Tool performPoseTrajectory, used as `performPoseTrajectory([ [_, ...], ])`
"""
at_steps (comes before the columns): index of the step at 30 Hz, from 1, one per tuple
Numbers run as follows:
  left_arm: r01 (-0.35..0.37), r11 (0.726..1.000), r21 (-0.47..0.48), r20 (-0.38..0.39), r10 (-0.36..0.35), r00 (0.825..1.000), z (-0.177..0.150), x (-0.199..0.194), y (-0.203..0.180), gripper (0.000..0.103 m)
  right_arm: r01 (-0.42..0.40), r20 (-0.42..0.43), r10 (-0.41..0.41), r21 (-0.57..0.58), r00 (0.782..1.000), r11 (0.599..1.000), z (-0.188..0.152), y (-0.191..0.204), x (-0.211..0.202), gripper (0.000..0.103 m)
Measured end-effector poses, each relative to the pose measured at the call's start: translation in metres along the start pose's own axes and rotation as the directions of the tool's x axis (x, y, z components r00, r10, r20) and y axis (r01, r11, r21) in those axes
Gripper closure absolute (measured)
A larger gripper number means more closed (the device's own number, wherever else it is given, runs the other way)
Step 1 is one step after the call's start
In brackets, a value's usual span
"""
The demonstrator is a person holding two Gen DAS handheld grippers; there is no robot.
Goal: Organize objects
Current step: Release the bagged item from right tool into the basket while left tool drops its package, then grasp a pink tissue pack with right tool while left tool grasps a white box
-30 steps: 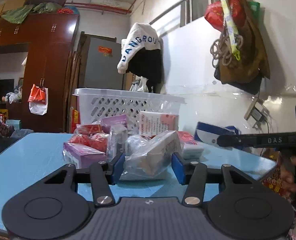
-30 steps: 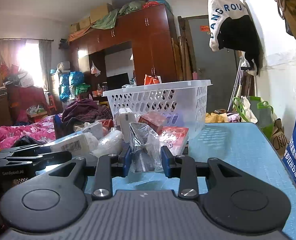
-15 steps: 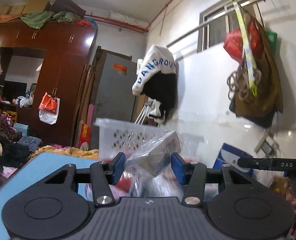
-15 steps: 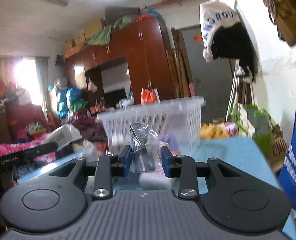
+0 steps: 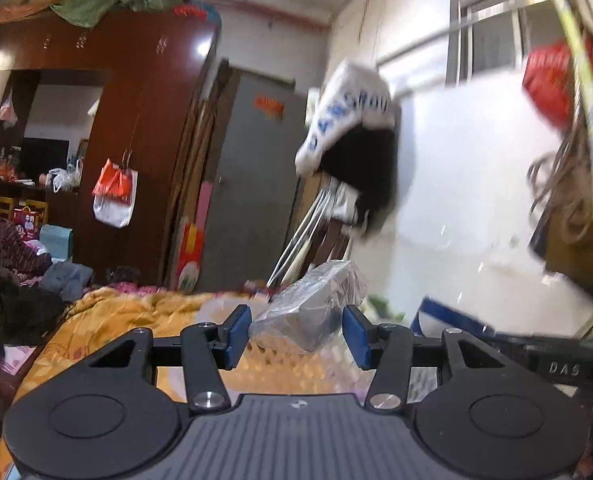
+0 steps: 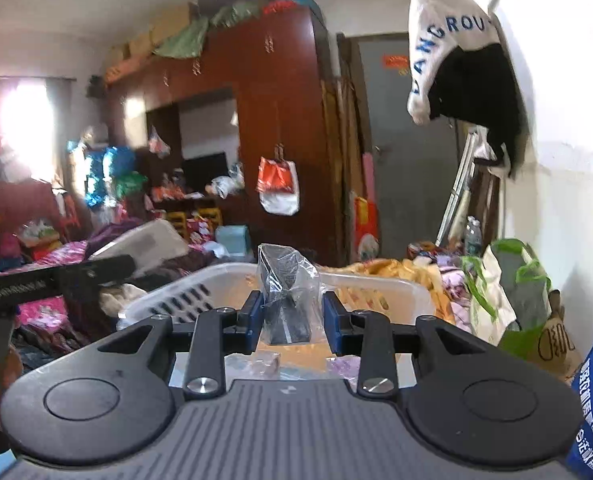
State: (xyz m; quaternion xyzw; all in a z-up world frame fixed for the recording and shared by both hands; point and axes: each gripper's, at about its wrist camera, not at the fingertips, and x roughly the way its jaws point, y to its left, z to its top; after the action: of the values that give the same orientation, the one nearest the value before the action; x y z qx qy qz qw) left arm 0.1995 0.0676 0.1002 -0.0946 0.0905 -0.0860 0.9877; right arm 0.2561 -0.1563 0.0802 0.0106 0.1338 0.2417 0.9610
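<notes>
Packets carried above the white perforated plastic basket (image 6: 200,300).
Small packets lie in the basket. The left gripper (image 5: 296,332) is clamped on a plastic-wrapped grey box (image 5: 308,308); the right gripper's (image 6: 292,320) jaws, just opening, flank a clear-bagged dark item (image 6: 286,296). Both have been raised from the bench since a second ago.

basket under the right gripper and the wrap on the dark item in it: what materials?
White slotted basket: looks like moulded plastic, matte, with regular cut-out slots and a rolled rim. Wrap on the dark boxy item: clear thin film, probably a plastic bag, crinkled and glinting.
</notes>
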Motion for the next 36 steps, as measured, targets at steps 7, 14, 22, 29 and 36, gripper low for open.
performPoseTrajectory([
  [7, 0.004, 0.998, 0.059, 0.020, -0.005, 1.000, -0.023, -0.020, -0.006, 0.006, 0.011, 0.109, -0.012, 0.009, 0.994, 1.000, -0.030, -0.007, -0.054, 0.005],
  [14, 0.162, 0.987, -0.016, -0.070, -0.162, 0.984, -0.086, -0.102, -0.006, 0.006, 0.058, -0.081, -0.052, 0.079, 0.995, 0.995, -0.089, -0.019, -0.075, 0.000],
  [22, 0.025, 0.992, 0.125, -0.243, 0.006, 0.970, -0.144, -0.118, -0.033, 0.009, 0.021, -0.231, -0.003, 0.076, 0.973, 0.997, -0.104, -0.005, -0.055, 0.001],
  [29, -0.015, 0.983, 0.183, -0.264, 0.063, 0.963, -0.154, -0.107, -0.049, 0.020, 0.036, -0.318, -0.023, 0.035, 0.948, 0.999, -0.112, 0.006, -0.046, 0.021],
  [36, -0.030, 0.977, 0.211, -0.228, 0.079, 0.970, -0.159, -0.108, -0.062, 0.026, 0.057, -0.344, -0.056, -0.008, 0.937, 0.998, -0.114, 0.009, -0.044, 0.034],
])
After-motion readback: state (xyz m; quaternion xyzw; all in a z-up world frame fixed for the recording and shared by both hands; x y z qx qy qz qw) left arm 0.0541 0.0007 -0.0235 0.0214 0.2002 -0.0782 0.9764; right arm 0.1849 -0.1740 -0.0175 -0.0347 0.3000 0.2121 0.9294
